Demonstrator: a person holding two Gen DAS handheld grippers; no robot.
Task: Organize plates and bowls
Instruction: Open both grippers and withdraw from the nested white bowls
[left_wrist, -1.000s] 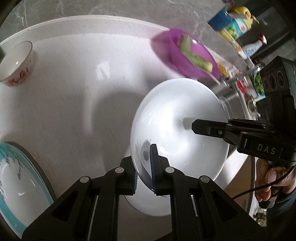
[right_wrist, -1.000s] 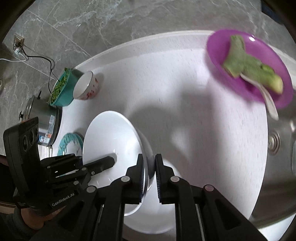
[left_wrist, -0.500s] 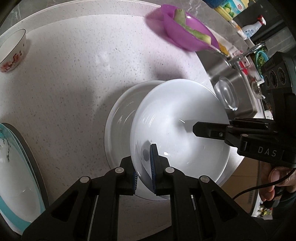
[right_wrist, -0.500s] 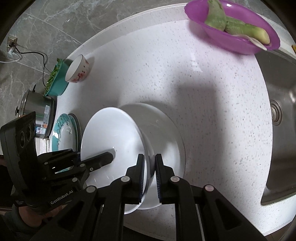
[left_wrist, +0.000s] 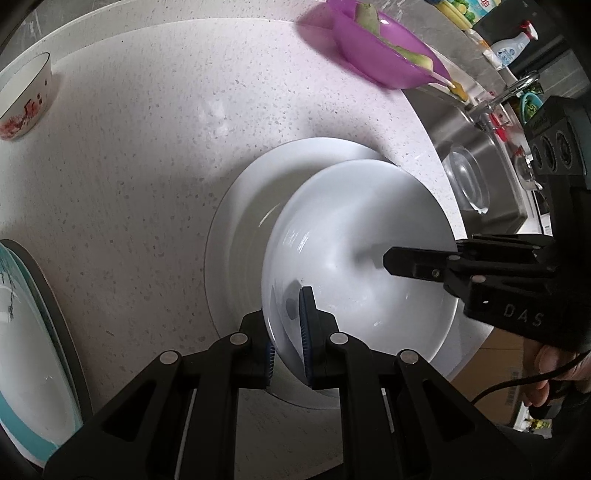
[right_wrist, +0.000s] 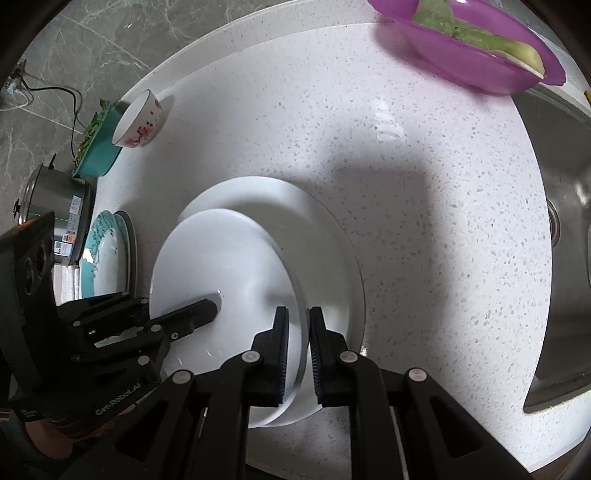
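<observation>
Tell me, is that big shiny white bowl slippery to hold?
Probably. The big glossy white bowl shows glare, so it looks smooth; both the left claw and right claw pinch its rim. It looks stiff and breakable, likely ceramic, so lower it gently onto the white plate.

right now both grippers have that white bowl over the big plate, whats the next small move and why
Probably lower it a little further, level. The white bowl is pinched at opposite rims by the left gripper and right gripper, and sits off-centre over the white plate, apparently not yet seated.
</observation>
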